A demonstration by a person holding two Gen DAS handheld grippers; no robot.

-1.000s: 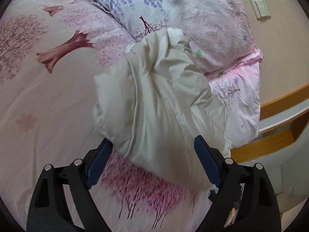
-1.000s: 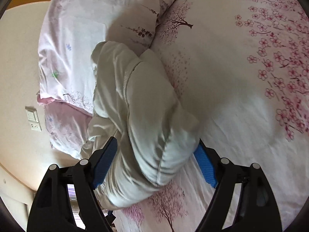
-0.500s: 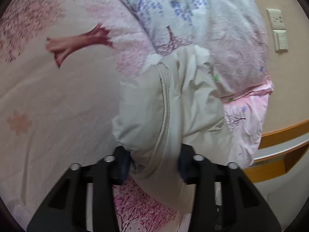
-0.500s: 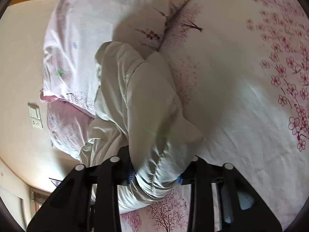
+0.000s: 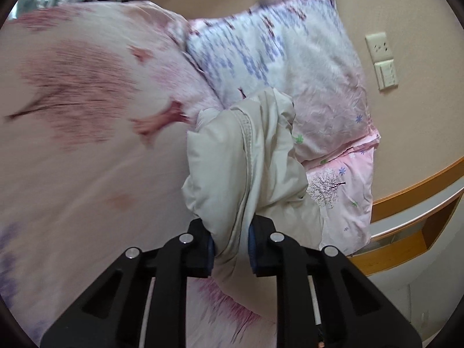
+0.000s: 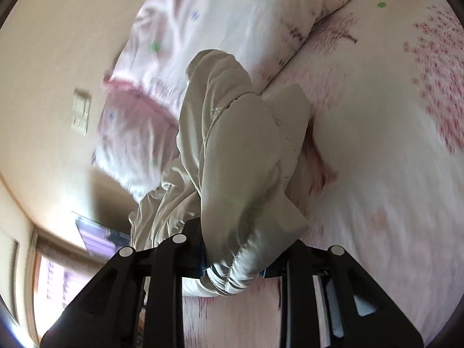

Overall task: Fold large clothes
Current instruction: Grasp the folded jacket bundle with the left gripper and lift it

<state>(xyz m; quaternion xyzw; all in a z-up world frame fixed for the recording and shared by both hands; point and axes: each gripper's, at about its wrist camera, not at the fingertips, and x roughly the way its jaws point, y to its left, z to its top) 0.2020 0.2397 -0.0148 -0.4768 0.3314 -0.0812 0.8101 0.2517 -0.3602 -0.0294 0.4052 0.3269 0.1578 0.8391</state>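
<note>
1. The left claw (image 5: pixel 230 246) has its jaws closing on a bunched fold of a cream padded garment (image 5: pixel 243 156); the blue pads (image 5: pixel 251 242) press the cloth from both sides, so it is pinching the garment.
2. In the left wrist view the garment rises from the claw as a crumpled bundle with a stitched seam running down its middle, and its far end lies against a pillow (image 5: pixel 290 52) printed with blue and purple flowers.
3. The right claw (image 6: pixel 233 264) is also closing, and its jaws squeeze a rounded, puffy edge of the same cream garment (image 6: pixel 240 150); the pads themselves are mostly hidden by the cloth.
4. Seen from the right wrist, the garment stretches away from the claw towards the pillow (image 6: pixel 232 17) and rests partly on the bed (image 6: pixel 377 159), with looser cloth hanging at the left of the bundle.
5. The bed is covered with a pale pink sheet (image 5: pixel 87 174) printed with pink blossom trees.
6. A wall socket and switch plate (image 5: pixel 382 61) sits on the beige wall beside the pillow, and a wooden ledge (image 5: pixel 420 182) runs below it.
7. Much of both views is blurred.
</note>
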